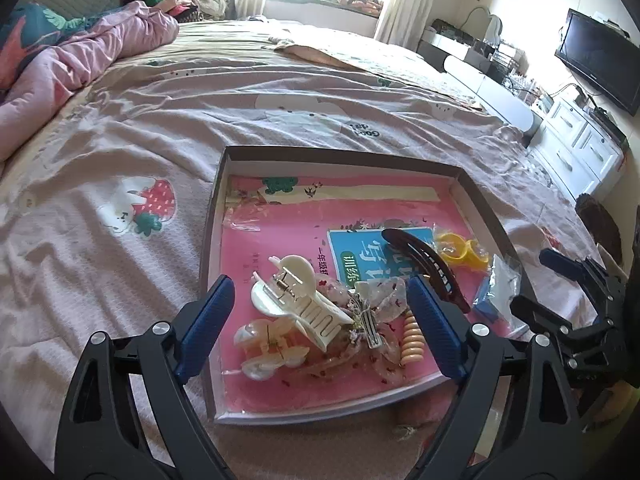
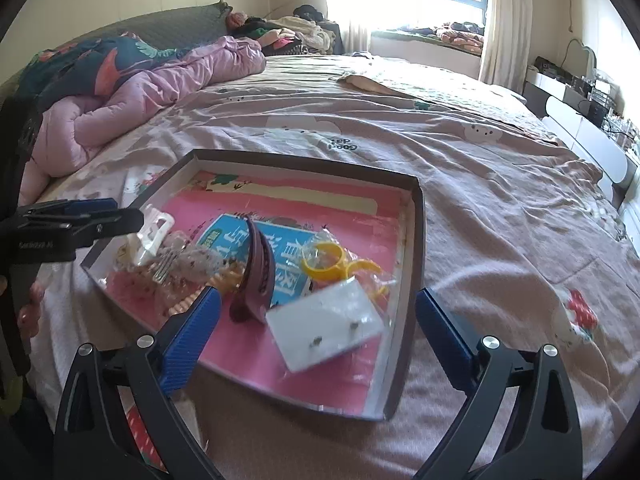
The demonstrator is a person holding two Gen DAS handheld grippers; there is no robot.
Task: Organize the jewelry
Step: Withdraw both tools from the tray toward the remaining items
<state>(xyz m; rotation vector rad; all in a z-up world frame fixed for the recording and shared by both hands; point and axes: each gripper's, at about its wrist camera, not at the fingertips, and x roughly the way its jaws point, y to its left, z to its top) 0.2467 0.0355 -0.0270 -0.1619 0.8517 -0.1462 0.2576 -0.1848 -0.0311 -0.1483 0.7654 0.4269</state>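
A shallow box lid lies on the bed with a pink book inside. On it lie a cream claw clip, a peach claw clip, a speckled bow clip, a spiral hair tie, a dark banana clip, yellow rings and a white earring card. My left gripper is open above the claw clips. My right gripper is open above the earring card and banana clip.
The bed sheet spreads all around the box. A pink quilt lies at the far left. White drawers and a TV stand to the right of the bed. The bed's near edge is just below the box.
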